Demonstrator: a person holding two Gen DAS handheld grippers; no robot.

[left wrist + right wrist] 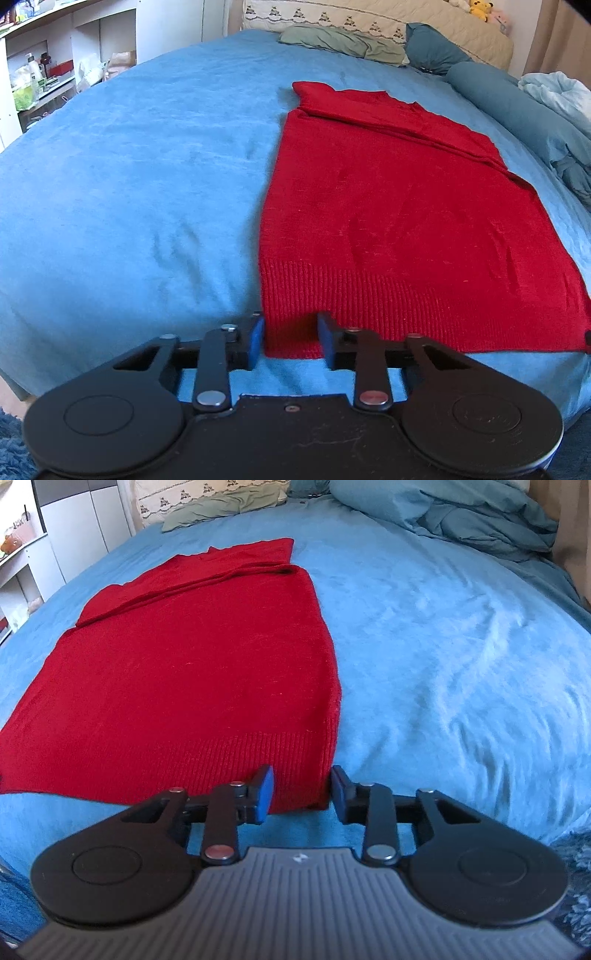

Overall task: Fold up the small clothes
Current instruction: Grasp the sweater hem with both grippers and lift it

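Nearest in the left wrist view, the left gripper sits at the hem of the red sweater, its blue pads flanking the near left corner. A strip of ribbed hem bunches between them, so the jaws appear to be pinching that corner, though how firmly the pads bite cannot be told. In the right wrist view, the right gripper brackets the near right corner of the sweater; one pad lies on the hem and the other just off the side edge, with cloth between them, so it seems closed partway on the corner.

The sweater lies flat on the blue bedspread, its long axis running straight away from both grippers toward the pillows. Each hand is at its own corner, neither nearer than the other. The sleeves look already folded across the far part of the body.

The likely next move is carrying the hem forward over the garment toward its collar end. Bare bedspread lies open on both sides. The bunched duvet at the far right is well apart.
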